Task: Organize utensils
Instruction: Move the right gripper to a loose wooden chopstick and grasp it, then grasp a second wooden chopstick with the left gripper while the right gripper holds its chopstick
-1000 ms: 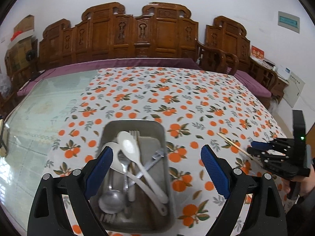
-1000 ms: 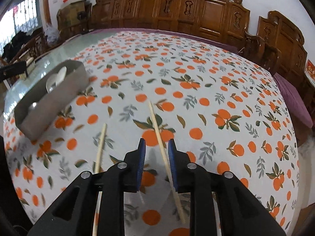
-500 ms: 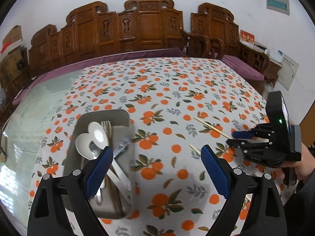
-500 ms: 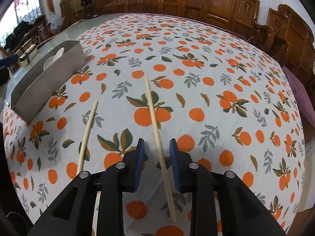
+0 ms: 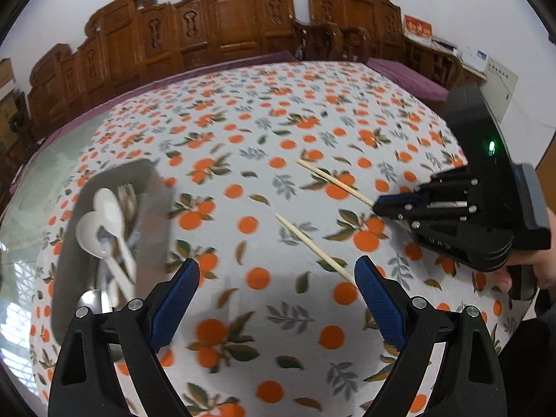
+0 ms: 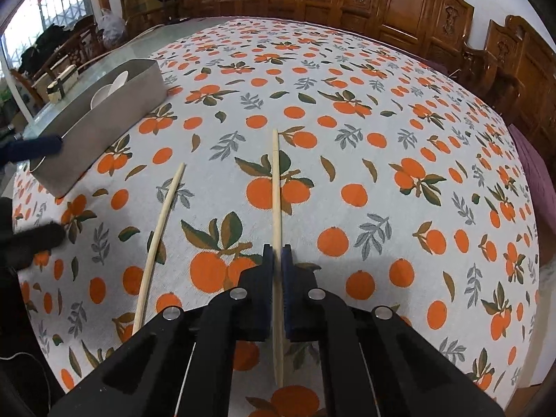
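Right claw [image 6: 277, 255]: its blue pads are pinched nearly together on one chopstick [image 6: 276, 187], which runs straight out ahead between them and also pokes out behind the pads toward the camera.
Left claw [image 5: 276, 297]: spread wide with nothing between the pads, held above the bench [image 5: 243, 132].
Held chopstick: it lies low along the cloth; whether it touches the cloth or is just off it cannot be told. Seen from the left wrist camera, it [image 5: 333, 182] reaches away from the tip of the right claw [image 5: 377, 205].
Second chopstick [image 6: 160, 239]: loose on the cloth, just beside the held one on its left and angled slightly toward it at the far end; from the left wrist camera it [image 5: 312, 246] ends just ahead of the left claw's right pad.
Metal tray [image 5: 154, 201]: on the bench to the left, well apart from both chopsticks, with white spoons [image 5: 107, 208], a fork and metal spoons lying in it.
Tray from the right wrist camera: its long side wall [image 6: 104, 128] faces the lens, a white spoon showing above the rim.
Bench cover: white cloth printed with oranges and leaves.
Background: carved wooden chairs [image 5: 236, 24] against the wall.
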The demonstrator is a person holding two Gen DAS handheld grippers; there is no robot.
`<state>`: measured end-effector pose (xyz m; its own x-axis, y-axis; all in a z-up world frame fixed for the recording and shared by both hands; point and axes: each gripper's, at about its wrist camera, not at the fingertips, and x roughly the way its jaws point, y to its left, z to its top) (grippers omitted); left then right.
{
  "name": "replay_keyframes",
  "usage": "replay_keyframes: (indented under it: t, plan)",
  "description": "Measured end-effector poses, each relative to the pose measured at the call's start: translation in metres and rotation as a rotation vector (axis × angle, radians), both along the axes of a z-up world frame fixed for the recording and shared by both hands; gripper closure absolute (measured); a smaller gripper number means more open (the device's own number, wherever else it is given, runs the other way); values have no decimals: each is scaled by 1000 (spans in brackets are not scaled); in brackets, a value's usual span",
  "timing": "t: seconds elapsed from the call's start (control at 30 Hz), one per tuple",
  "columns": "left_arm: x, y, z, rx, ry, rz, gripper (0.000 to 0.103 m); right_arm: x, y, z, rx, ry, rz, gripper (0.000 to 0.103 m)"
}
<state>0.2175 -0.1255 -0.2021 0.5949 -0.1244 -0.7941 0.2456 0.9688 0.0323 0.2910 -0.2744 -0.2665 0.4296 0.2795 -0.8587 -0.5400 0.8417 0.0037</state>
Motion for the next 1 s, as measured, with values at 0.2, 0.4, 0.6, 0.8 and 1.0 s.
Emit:
replay_keyframes:
  t: [0.2, 0.4, 0.6, 0.8, 1.0]
  plan:
    - [4, -22, -19, 14, 41, -29, 16, 0, -10, 1, 12, -3, -37, 97]
    - [8, -38, -36, 39, 76, -48, 16, 2, -14, 4, 20, -14, -57, 97]
    - [12, -47, -46, 78, 88, -58, 16, 3, -14, 4, 22, -16, -59, 97]
    - [10, -41, -50, 75, 97, -61, 31, 3, -14, 4, 23, -16, -63, 97]
    - [6, -21, -47, 14, 128, -52, 69, 2, -12, 4, 17, -18, -58, 97]
